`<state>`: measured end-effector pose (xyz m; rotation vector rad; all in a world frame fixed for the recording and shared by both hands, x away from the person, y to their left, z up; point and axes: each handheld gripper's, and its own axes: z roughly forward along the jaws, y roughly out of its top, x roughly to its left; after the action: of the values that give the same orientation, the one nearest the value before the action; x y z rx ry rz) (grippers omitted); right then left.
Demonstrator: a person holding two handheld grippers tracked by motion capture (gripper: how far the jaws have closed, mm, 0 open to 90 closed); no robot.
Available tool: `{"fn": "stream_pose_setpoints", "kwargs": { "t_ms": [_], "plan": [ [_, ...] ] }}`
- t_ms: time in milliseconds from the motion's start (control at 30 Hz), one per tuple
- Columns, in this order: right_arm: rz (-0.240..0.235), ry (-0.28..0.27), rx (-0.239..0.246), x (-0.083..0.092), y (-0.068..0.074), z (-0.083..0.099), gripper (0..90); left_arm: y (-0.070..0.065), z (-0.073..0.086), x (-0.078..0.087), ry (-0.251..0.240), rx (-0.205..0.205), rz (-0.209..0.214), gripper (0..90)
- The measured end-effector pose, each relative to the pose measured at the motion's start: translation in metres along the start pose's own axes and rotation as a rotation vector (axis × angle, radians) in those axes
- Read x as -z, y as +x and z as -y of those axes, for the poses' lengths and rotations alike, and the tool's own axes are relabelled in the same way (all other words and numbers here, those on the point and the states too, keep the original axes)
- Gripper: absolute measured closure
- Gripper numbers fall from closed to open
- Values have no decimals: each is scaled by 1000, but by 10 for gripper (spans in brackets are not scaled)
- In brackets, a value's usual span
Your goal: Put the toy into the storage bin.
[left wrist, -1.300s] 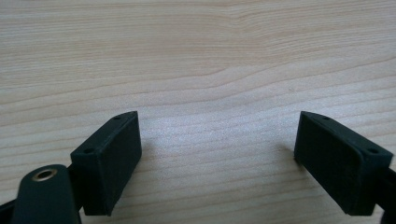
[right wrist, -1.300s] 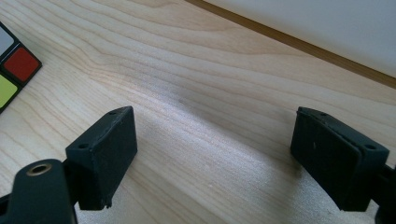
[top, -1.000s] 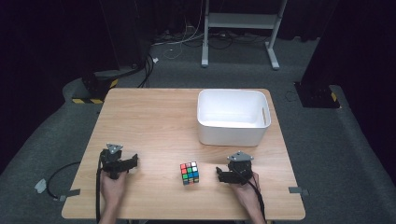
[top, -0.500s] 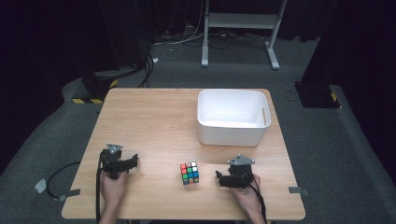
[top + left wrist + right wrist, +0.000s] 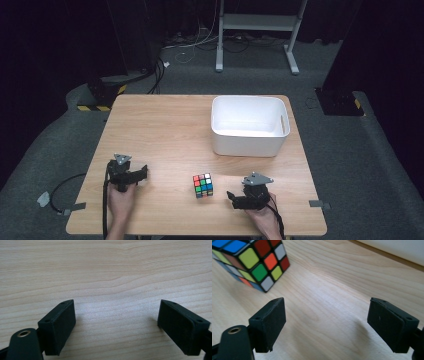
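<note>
Cube (image 5: pixel 202 185) sits at nine o'clock of the right gripper (image 5: pixel 231 196), jaws wide apart, just opening, nothing between; left gripper (image 5: pixel 143 172) gapes empty too.

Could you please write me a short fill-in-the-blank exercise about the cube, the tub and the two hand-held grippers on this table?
1. The puzzle cube lies on the wooden table, between the left hand-held gripper and the ____ hand-held gripper.
2. The white tub has ____ inside it.
3. Nothing sits between the jaws of the right hand-held gripper, so they are ____.
4. In the right gripper view, the cube shows ahead and to the ____ of the jaws.

Missing words: right; nothing; open; left
</note>
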<state>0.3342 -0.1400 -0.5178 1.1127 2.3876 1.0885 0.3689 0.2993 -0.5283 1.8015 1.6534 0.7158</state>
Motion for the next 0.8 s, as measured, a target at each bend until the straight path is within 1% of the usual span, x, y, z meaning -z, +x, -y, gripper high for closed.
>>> {"fn": "stream_pose_setpoints", "kwargs": {
  "t_ms": [33, 167, 200, 233, 300, 333, 367, 567, 667, 800],
  "plan": [
    [-12, -1, -6, 1, 2, 1, 148, 0, 0, 0, 0, 0, 0, 150],
    [-46, -13, 7, 2, 7, 2, 142, 0, 0, 0, 0, 0, 0, 150],
    [-46, -13, 7, 2, 7, 2, 142, 0, 0, 0, 0, 0, 0, 150],
    [-61, -21, 23, 2, 11, 2, 140, 0, 0, 0, 0, 0, 0, 150],
    [-77, -25, 29, 2, 14, 1, 138, 0, 0, 0, 0, 0, 0, 150],
    [-77, -25, 29, 2, 14, 1, 138, 0, 0, 0, 0, 0, 0, 150],
    [-93, -29, 33, 2, 18, 0, 136, 0, 0, 0, 0, 0, 0, 150],
    [-130, -35, 42, 2, 26, -1, 132, 0, 0, 0, 0, 1, 0, 151],
    [-150, -29, 61, 0, 32, -4, 127, 0, 0, 0, -1, 2, 0, 150],
    [-174, -50, 84, 0, 40, -10, 116, 0, 0, 0, -1, 1, 0, 151]
  ]
}}
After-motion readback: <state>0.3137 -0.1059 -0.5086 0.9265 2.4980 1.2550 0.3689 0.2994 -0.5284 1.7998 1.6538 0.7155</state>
